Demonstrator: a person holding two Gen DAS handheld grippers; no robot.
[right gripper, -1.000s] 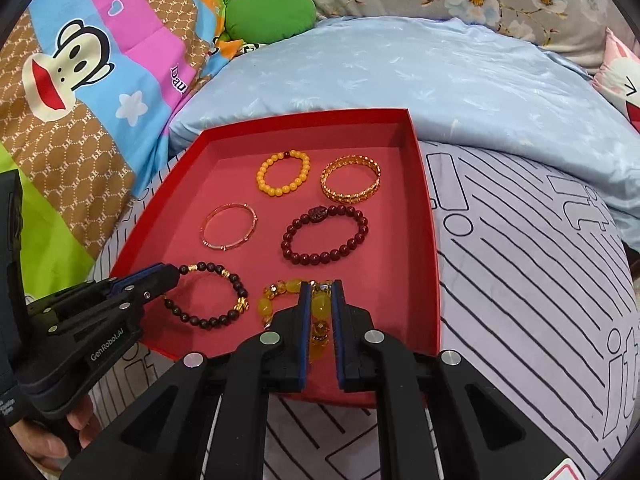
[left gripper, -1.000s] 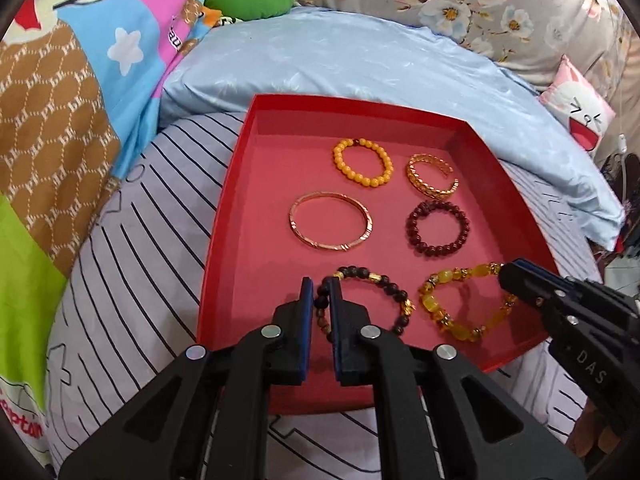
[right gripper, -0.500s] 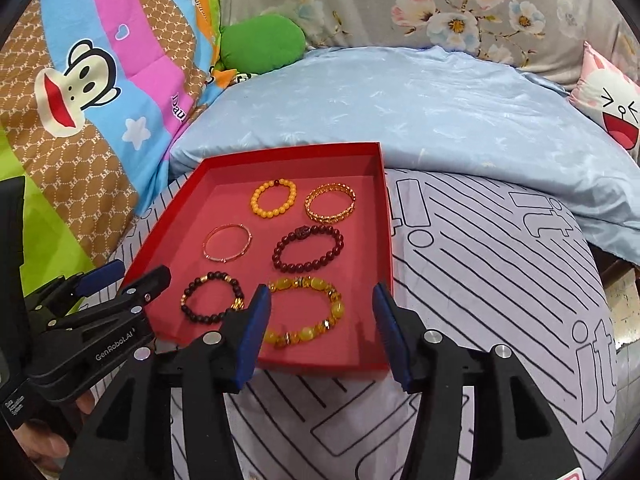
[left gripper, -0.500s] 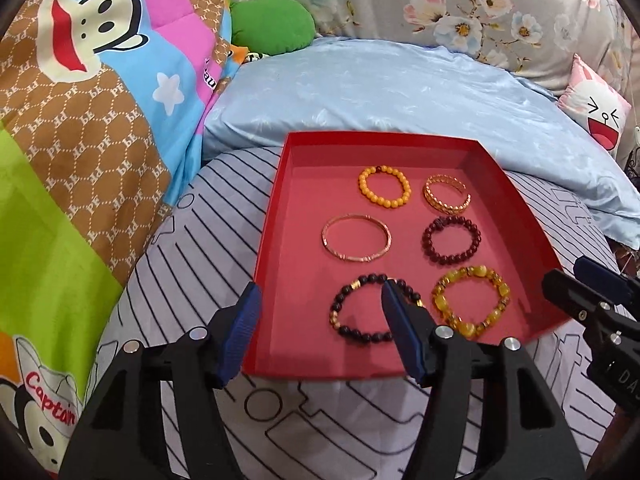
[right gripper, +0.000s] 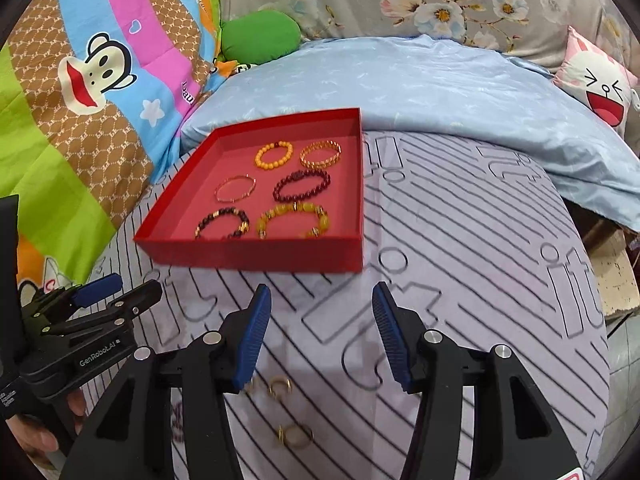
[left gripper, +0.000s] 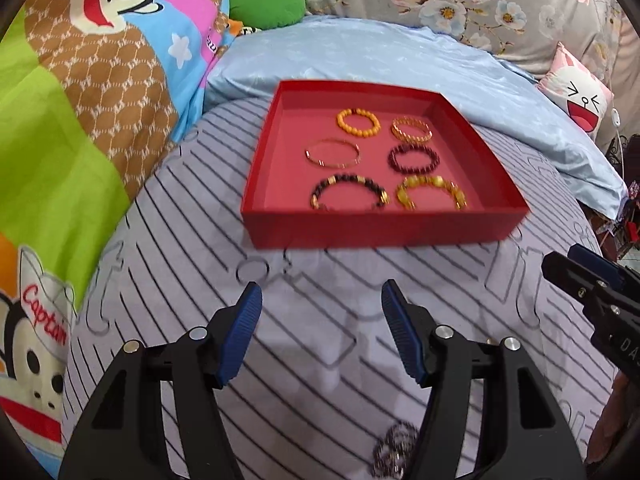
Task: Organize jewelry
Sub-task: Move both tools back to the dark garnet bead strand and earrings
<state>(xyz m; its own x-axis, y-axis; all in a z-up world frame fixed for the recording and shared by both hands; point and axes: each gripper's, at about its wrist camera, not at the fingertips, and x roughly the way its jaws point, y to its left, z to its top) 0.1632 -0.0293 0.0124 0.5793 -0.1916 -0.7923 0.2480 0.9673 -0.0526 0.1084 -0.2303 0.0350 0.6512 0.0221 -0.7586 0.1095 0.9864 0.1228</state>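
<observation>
A red tray (left gripper: 372, 230) (right gripper: 256, 255) lies on the striped bedsheet and holds several bracelets: an orange bead one (left gripper: 357, 122), a gold cuff (left gripper: 411, 129), a thin gold bangle (left gripper: 332, 153), a dark red bead one (left gripper: 414, 158), a dark bead one (left gripper: 349, 194) and a yellow bead one (left gripper: 431, 195). My left gripper (left gripper: 321, 316) (right gripper: 116, 290) is open and empty, on the near side of the tray. My right gripper (right gripper: 321, 318) (left gripper: 568, 266) is open and empty too. Small gold rings (right gripper: 280, 386) (right gripper: 294, 436) lie on the sheet between the right gripper's arms. A dark chain-like piece (left gripper: 394, 446) lies by the left gripper.
A pale blue pillow (left gripper: 400, 60) lies behind the tray. A cartoon monkey quilt (left gripper: 80, 80) rises on the left, a green cushion (left gripper: 268, 2) at the back, a pink face cushion (left gripper: 576, 92) at the right. The bed edge drops off at the right (right gripper: 616, 280).
Both grippers let go of the dark and yellow bead bracelets, opened wide and drew back out of the tray toward me. The rings on the sheet have come into view.
</observation>
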